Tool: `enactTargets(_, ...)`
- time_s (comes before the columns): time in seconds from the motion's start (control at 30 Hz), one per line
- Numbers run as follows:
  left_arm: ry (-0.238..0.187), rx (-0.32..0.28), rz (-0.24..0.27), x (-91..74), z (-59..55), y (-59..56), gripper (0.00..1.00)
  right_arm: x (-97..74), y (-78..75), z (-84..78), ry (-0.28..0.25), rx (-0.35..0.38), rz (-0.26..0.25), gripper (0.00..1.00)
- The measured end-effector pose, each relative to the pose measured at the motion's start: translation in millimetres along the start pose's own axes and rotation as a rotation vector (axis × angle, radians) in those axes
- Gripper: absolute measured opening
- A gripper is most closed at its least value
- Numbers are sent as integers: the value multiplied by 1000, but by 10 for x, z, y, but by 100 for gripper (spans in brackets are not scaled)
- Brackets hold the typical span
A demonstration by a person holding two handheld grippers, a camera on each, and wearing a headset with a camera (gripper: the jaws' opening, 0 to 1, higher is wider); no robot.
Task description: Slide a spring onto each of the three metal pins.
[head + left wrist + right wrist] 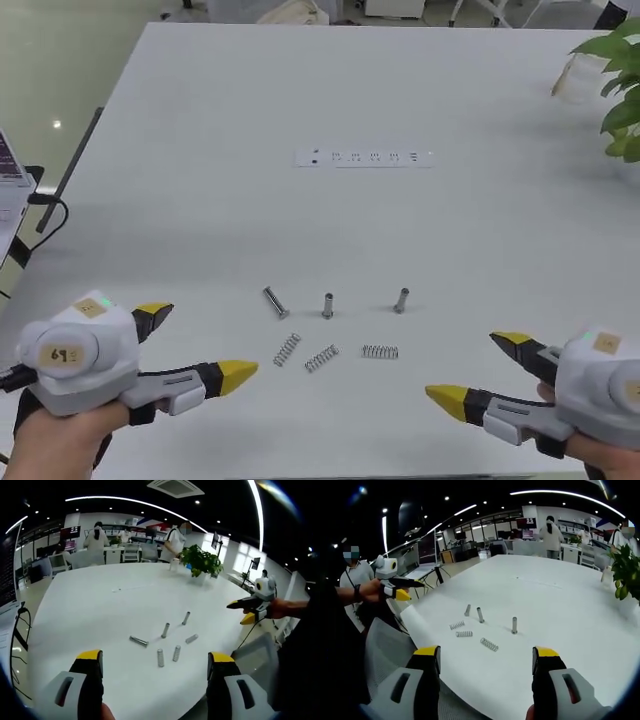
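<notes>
Head view: three metal pins (327,305) and three loose springs (321,357) sit on a white table (200,200), between the left gripper (212,339) and right gripper (460,365), both spread and empty. Left gripper view: pins and springs lie ahead of the parted jaws. Right gripper view: the same.

Pins (328,305) and springs (321,357) are silver, table (300,100) white, left claw (205,340) and right claw (465,365) yellow-tipped.

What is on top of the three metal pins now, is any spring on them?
Nothing: the left pin lies flat, the middle pin and right pin stand bare. The springs lie apart on the table. Nothing covers them.
</notes>
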State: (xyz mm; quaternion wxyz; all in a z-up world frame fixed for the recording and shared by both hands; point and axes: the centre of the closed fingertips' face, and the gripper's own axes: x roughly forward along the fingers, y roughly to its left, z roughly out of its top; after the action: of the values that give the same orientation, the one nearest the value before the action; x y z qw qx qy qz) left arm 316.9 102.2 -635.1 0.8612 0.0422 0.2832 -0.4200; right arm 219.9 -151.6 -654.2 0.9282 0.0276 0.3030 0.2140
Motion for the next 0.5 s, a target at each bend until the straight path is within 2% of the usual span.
enactTargets(0.27, 2, -9, -4, 133, 50, 62, 81, -4, 2, -5, 1, 2, 1, 74)
enactTargets(0.5, 1, -20, -5, 279, 88, 165, 79, 5, -13, -8, 6, 4, 2, 73)
